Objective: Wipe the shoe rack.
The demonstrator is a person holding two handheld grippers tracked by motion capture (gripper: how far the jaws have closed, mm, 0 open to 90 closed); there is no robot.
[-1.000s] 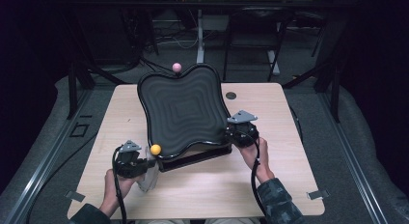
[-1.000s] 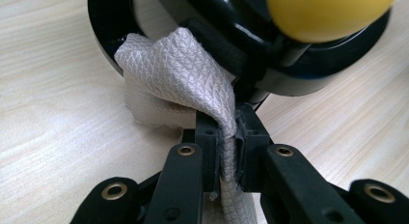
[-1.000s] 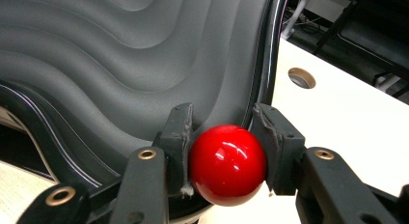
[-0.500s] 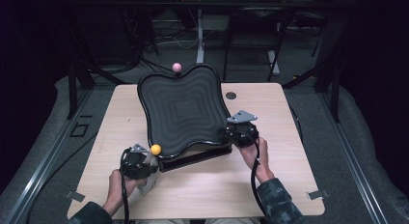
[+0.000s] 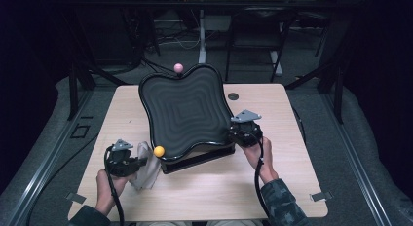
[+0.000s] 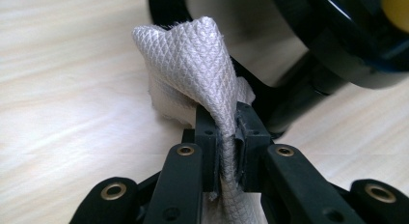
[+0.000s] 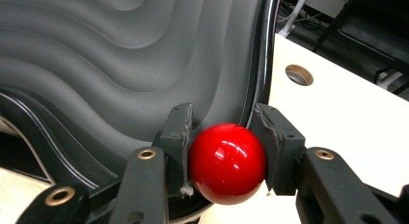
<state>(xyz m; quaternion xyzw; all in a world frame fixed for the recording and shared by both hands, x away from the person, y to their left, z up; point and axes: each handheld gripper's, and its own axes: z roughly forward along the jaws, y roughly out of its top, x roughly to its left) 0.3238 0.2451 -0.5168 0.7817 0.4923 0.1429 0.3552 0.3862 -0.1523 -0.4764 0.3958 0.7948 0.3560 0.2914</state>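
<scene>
Cloth (image 6: 202, 64), white and waffle-textured, is clamped between the closed jaws of the left gripper (image 5: 141, 162), near the front left corner of the tabletop (image 5: 292, 114), just beside the black wavy tray (image 5: 185, 109). Right gripper (image 7: 223, 137) grasps a red ball (image 7: 226, 163) at the tray's right edge. A yellow ball (image 5: 159, 151) sits at the tray's front left corner.

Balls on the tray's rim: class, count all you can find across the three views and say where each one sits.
3. A pink ball at the tray's far edge, a yellow ball at its near left corner, and a red ball clamped in the right gripper at the right corner. A fourth could be hidden.
</scene>
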